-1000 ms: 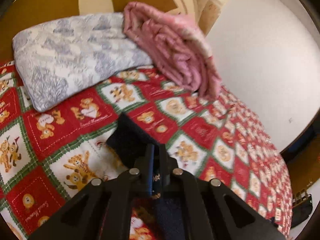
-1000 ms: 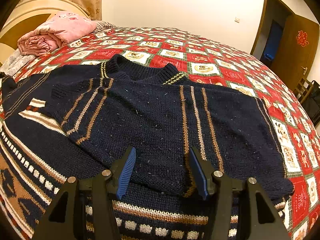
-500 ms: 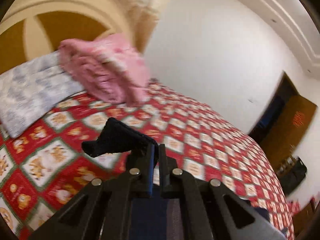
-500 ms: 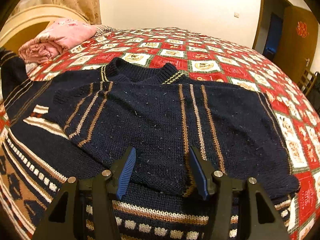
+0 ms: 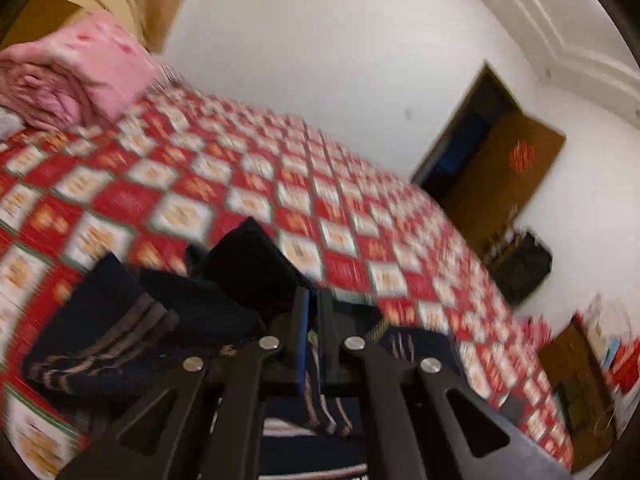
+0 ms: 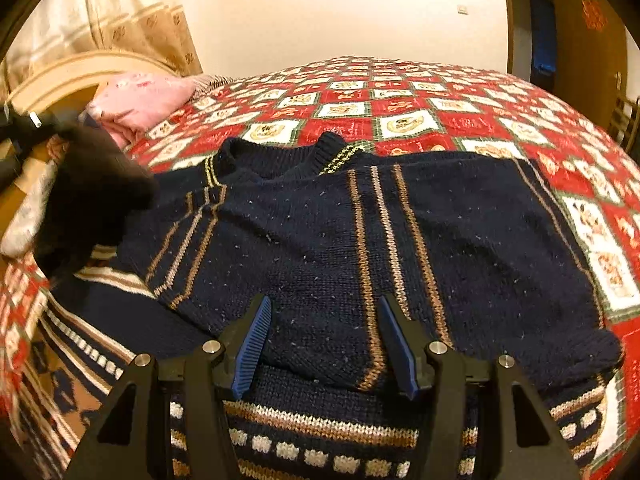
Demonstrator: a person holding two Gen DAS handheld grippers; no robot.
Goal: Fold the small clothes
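A navy knitted sweater (image 6: pixel 320 240) with tan and cream stripes lies on the bed, one sleeve folded across its body. My left gripper (image 5: pixel 312 312) is shut on the other sleeve's dark cuff (image 5: pixel 248 264) and holds it lifted above the sweater. That raised sleeve (image 6: pixel 92 188) shows at the left of the right wrist view, with the left gripper (image 6: pixel 24 124) behind it. My right gripper (image 6: pixel 324 340) is open and empty, low over the folded sleeve near the patterned hem (image 6: pixel 320 440).
The bed has a red, white and green teddy-bear quilt (image 6: pixel 400 100). A folded pink blanket (image 6: pixel 140 96) lies at the headboard (image 6: pixel 60 80). A brown door (image 5: pixel 500 160) and dark doorway are beyond the bed, with a dark bag (image 5: pixel 520 268) by the wall.
My left gripper has lifted the sleeve cuff and swung it right, over the sweater body. The right gripper has stayed open over the sweater and tilted slightly.
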